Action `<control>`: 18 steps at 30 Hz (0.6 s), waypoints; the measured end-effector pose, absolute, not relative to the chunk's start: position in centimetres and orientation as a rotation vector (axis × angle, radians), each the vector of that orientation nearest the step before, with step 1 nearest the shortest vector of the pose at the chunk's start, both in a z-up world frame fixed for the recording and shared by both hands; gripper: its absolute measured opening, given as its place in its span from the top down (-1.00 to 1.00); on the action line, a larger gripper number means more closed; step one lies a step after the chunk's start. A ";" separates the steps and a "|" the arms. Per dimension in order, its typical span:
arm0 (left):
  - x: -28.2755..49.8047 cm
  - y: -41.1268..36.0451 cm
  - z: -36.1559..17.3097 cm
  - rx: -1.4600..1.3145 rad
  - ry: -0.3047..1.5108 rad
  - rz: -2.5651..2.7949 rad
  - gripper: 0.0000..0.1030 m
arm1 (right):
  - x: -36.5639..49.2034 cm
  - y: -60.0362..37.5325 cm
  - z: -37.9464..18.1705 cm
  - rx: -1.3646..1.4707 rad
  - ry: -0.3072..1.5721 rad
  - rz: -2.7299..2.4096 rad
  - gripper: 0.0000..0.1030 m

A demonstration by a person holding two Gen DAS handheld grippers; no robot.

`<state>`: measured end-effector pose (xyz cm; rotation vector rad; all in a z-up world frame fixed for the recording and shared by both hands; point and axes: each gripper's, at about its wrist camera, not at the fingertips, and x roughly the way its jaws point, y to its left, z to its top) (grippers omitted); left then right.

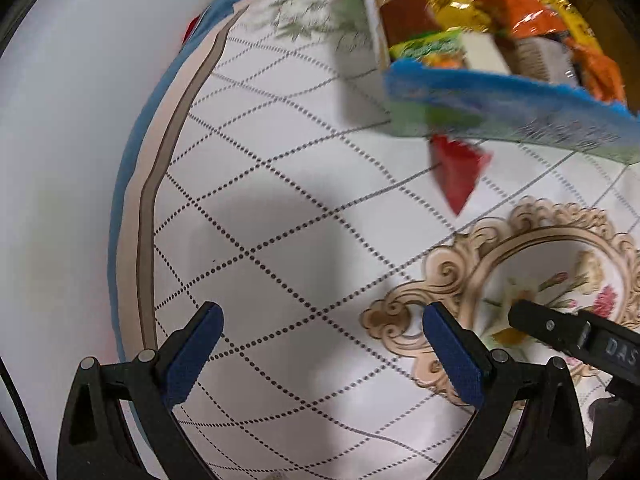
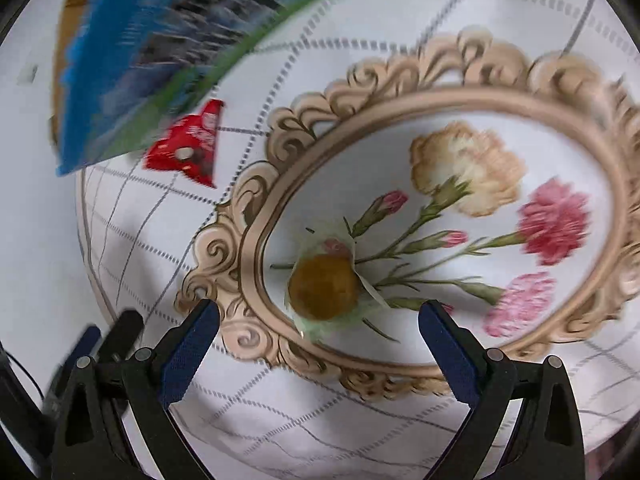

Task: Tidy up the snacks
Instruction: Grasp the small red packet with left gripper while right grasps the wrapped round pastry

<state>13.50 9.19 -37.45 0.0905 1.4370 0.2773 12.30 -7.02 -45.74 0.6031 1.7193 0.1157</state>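
Two hand-held grippers were in play, and both had their jaws spread wide with nothing between them: the left hand-held gripper (image 1: 322,316) hung over bare cloth, and the right hand-held gripper (image 2: 319,314) sat above one round brownish snack in a clear wrapper (image 2: 325,286).

One red snack packet (image 1: 458,170) lay loose on the surface, just beside one cardboard box (image 1: 374,20) stuffed with a heap of yellow, orange and green packets, too blurry to count. One big blue-and-green bag (image 1: 516,114) leaned at the box's near edge, partly over the red packet.

The surface was round, covered by a white tablecloth (image 1: 280,220) with a dotted diamond grid and one ornate beige frame of carnations (image 2: 460,216). Pale floor showed around it.
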 end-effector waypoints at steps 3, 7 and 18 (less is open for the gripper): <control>13.9 9.5 -37.6 0.091 1.438 0.289 -0.98 | 12.2 -6.4 -47.7 0.615 1.750 0.090 -0.80; 15.3 9.8 -37.2 0.029 1.428 0.272 -0.98 | 11.6 -5.6 -48.1 0.511 1.745 0.058 -0.27; 22.9 5.7 -38.9 -0.165 1.461 0.096 -0.98 | 11.5 -10.6 -45.2 0.388 1.637 -0.032 -0.24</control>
